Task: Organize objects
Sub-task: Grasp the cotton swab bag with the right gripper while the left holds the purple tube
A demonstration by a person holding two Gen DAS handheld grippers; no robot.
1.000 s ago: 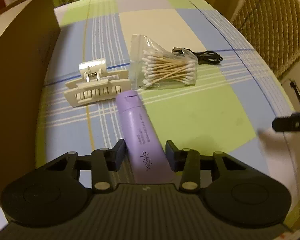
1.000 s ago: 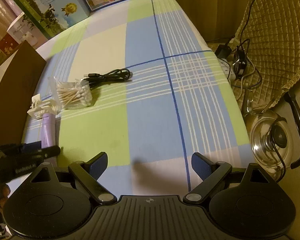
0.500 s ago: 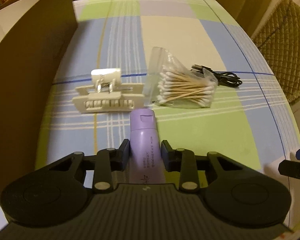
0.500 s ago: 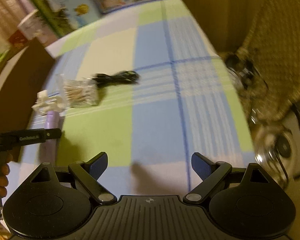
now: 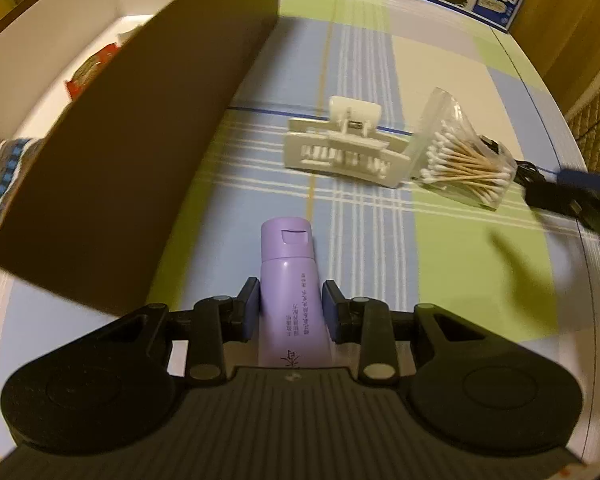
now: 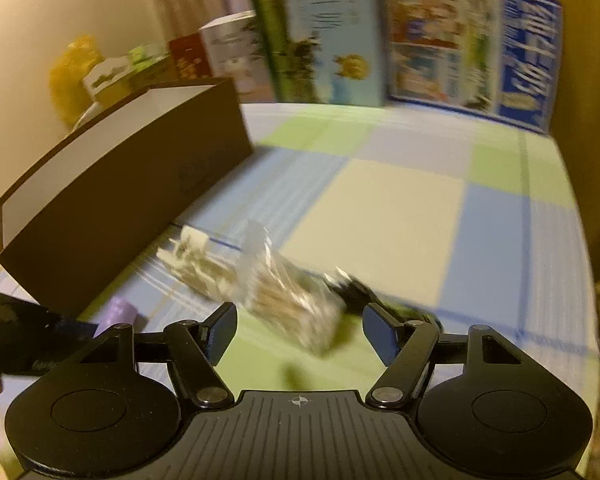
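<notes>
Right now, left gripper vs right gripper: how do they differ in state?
The left gripper is shut on the purple tube; the right gripper is open, holding nothing. The left gripper's jaws stand narrow, the right gripper's wide, though just closing in. The bag of cotton swabs lies ahead of the right gripper, untouched. Both point down at the checked tablecloth.

A tall brown box (image 5: 140, 152) walls off the tabletop's (image 5: 440, 64) left edge; hair clip (image 5: 340, 152) and swab bag (image 5: 464, 168) block mid-cloth; the far end lies open.
</notes>
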